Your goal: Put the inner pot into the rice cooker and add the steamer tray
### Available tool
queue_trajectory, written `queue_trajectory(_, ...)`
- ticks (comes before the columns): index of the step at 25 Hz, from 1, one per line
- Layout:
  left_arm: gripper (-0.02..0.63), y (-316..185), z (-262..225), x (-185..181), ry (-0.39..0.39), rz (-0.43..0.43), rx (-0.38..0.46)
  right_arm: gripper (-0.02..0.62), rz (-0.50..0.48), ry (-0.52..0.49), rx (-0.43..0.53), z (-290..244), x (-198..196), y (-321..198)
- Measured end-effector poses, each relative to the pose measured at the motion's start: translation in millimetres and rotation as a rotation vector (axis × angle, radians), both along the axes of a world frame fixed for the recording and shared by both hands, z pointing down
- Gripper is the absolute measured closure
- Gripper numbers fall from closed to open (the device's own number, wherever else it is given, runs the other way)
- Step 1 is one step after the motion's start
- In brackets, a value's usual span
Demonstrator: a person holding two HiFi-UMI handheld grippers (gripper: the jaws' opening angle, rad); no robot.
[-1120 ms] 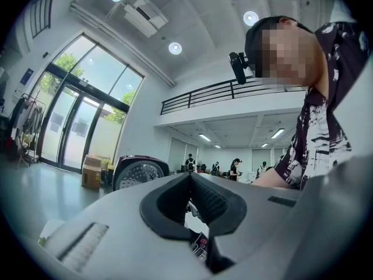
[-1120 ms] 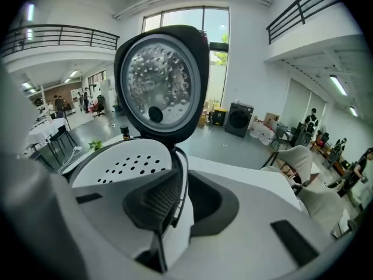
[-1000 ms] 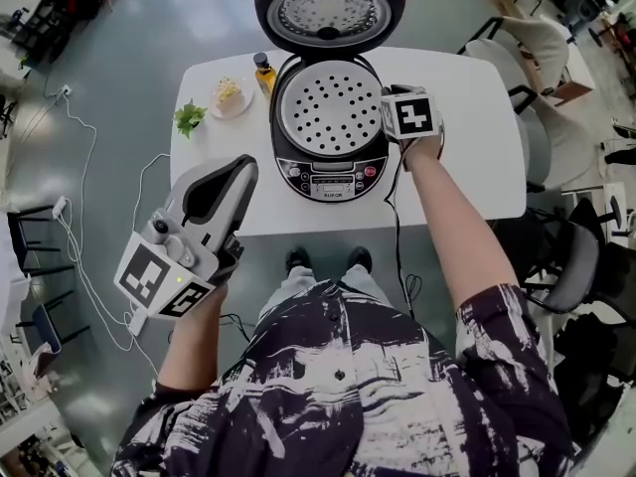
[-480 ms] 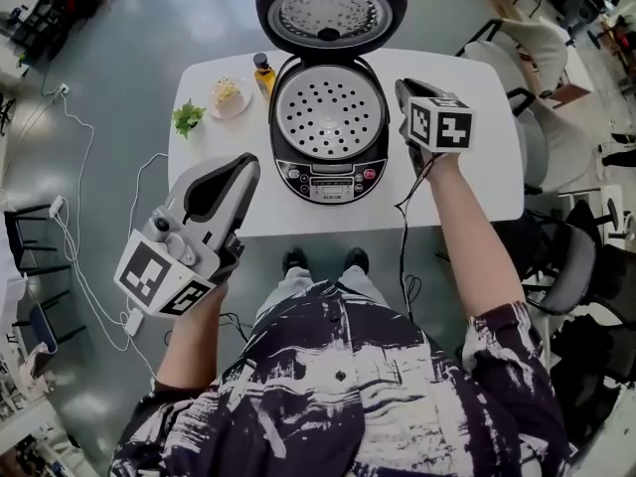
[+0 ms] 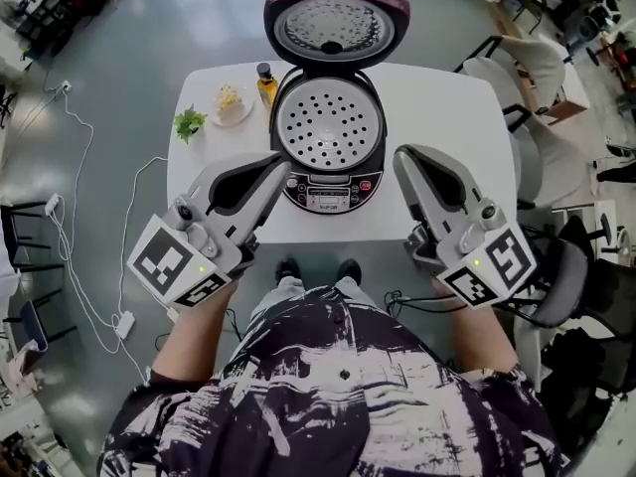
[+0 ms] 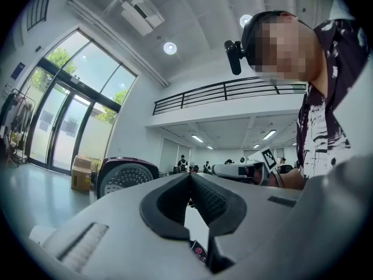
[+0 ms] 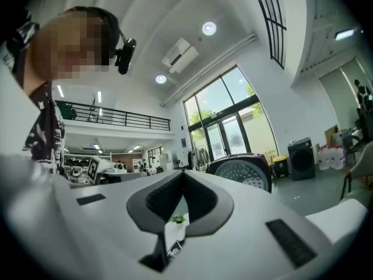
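The rice cooker (image 5: pixel 331 182) stands on the white table (image 5: pixel 457 117) with its dark red lid (image 5: pixel 336 23) raised. A perforated steamer tray (image 5: pixel 330 125) lies in its mouth; the inner pot beneath is hidden. My left gripper (image 5: pixel 284 166) hovers at the cooker's front left, pointing level, shut and empty. My right gripper (image 5: pixel 401 156) hovers at the front right, level; its jaws have just closed fully, with nothing between them. In the left gripper view the jaws of the left gripper (image 6: pixel 189 175) meet, and so do the right gripper's (image 7: pixel 183 172) in the right gripper view.
A small plate of food (image 5: pixel 229 97), a bottle (image 5: pixel 264 79) and a small green plant (image 5: pixel 188 120) stand at the table's back left. Chairs (image 5: pixel 532 58) are to the right, and cables (image 5: pixel 70 227) run over the floor on the left.
My right gripper has left the cooker's right rim, risen and swung back toward the person, now pointing at the cooker. My left gripper has shifted slightly toward the cooker.
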State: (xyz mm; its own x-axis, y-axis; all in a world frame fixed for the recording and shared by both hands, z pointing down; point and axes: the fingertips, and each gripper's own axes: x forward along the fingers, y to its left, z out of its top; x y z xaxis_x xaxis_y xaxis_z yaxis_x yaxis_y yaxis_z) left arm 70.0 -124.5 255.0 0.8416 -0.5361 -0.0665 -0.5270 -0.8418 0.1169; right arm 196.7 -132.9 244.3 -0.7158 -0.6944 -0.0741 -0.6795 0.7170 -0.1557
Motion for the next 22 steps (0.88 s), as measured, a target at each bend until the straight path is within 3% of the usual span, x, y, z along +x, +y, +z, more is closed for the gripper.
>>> queue_trajectory(10, 0.601, 3, -17, 22, -0.009, 0.036, 0.040, 0.597, 0.036, 0.085, 0.130, 3, 10, 29)
queue_trajectory(22, 0.601, 9, -15, 32, -0.024, 0.024, 0.032, 0.598, 0.049, 0.093, 0.128, 8, 21, 30)
